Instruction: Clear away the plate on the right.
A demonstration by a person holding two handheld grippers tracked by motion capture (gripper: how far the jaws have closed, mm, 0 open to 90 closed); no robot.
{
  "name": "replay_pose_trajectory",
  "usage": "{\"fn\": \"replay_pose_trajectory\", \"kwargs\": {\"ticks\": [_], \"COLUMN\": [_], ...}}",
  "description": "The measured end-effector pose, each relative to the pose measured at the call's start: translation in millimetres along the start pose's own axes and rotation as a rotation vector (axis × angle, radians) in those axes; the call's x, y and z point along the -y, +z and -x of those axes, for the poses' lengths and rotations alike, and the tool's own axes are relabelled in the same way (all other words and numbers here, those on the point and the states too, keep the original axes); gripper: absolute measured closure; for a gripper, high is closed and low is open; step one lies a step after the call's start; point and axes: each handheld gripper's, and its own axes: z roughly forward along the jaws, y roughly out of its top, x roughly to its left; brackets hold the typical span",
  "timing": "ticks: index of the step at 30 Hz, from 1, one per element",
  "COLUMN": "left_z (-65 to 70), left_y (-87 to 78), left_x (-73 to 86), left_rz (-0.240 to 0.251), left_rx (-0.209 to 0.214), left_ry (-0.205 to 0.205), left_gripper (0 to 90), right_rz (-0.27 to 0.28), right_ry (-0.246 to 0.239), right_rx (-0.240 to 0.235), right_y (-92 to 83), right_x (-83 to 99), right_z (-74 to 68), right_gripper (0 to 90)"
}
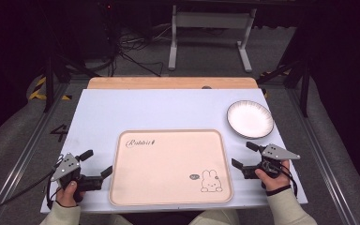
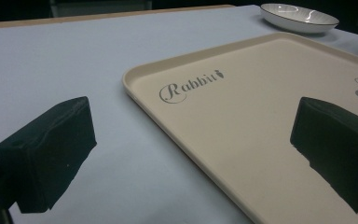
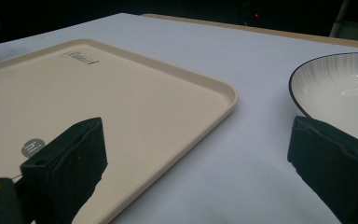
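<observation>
Right tongs [image 1: 242,154] wide open, empty, just beside plate [image 1: 250,119] right of tray [image 1: 170,167] on tabletop [image 1: 122,112]. Left tongs [image 1: 96,163] open, empty. Best: straddle near rim, close squarely, lift level.

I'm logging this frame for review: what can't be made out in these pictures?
- Plate: right gripper view, cut off by the right edge and partly behind a jaw.
- Tray: left gripper view, near corner behind a jaw; rabbit drawing cut by the edge.
- Small round badge: high view, text too small.
</observation>
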Motion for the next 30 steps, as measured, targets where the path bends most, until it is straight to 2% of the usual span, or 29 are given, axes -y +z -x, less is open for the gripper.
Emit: {"fn": "replay_pose_trajectory", "kwargs": {"ticks": [3, 10, 24, 30], "left_z": [-0.3, -0.3, -0.4, -0.2], "left_y": [0.2, 0.7, 0.9, 0.9], "left_x": [-0.3, -0.2, -0.2, -0.3], "left_rz": [-0.012, 0.004, 0.011, 0.011], "left_rx": [0.004, -0.004, -0.012, -0.021], "left_ry": [0.005, 0.005, 0.008, 0.012], "left_gripper": [0.4, 0.5, 0.4, 0.4], "right_rz": [-0.001, -0.002, -0.006, 0.013], "right_ry": [0.007, 0.037, 0.038, 0.061], "right_rx": [-0.002, -0.007, -0.015, -0.017], "right_y": [-0.1, 0.3, 0.7, -2.3], "right_x": [0.2, 0.2, 0.0, -1.2], "right_z": [0.5, 3.0, 3.8, 8.6], "right_gripper": [4.8, 4.9, 6.7, 6.2]}}
